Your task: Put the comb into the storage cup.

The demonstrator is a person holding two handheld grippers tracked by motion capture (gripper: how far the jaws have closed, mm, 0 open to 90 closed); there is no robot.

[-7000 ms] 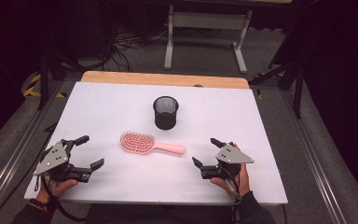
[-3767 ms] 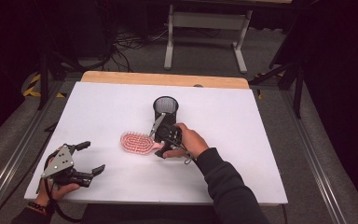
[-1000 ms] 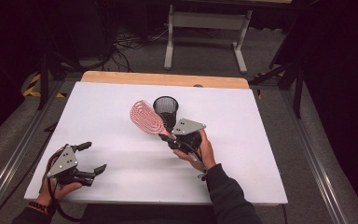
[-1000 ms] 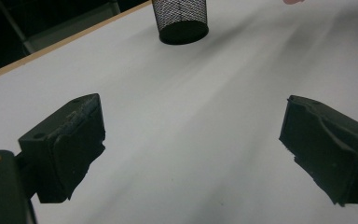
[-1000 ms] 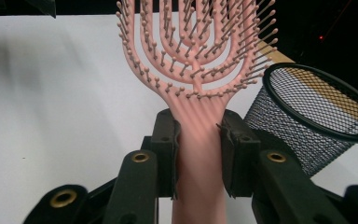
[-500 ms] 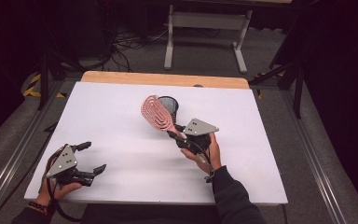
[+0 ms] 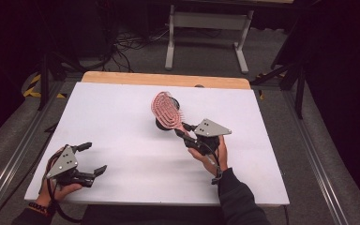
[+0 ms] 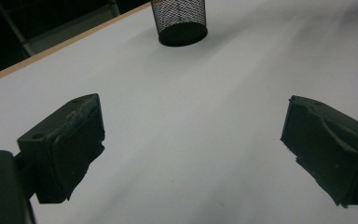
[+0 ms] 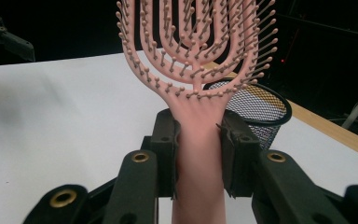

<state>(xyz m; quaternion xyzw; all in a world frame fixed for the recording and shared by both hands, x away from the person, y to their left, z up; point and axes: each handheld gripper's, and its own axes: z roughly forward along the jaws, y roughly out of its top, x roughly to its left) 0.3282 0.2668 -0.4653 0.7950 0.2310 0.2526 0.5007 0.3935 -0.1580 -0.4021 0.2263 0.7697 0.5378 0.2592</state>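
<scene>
Pink hairbrush (image 7: 167, 109) is up in the air, just in front of the black mesh cup (image 7: 166, 123) and a bit above it. The right gripper (image 7: 186, 133) pinches the handle between its jaws, so the bristly head points up and leans over the cup. I think the brush is held by the handle like this so it can be turned and dropped into the cup, handle first or head first. In the right gripper view the jaws press on both sides of the handle (image 9: 199, 154), and the cup's rim (image 9: 279, 103) is right behind the brush.

The left gripper (image 7: 88, 158) waits far from the cup, near the front corner of the worktop (image 7: 122, 103). Its jaws are spread wide with nothing in them. It looks like it is just resting out of the way.

The worktop is white and flat, with a wooden strip (image 7: 136, 78) at the edge behind the cup. Past that the room is dark, with a grey floor, some cables and a metal stand (image 7: 206, 33).
</scene>
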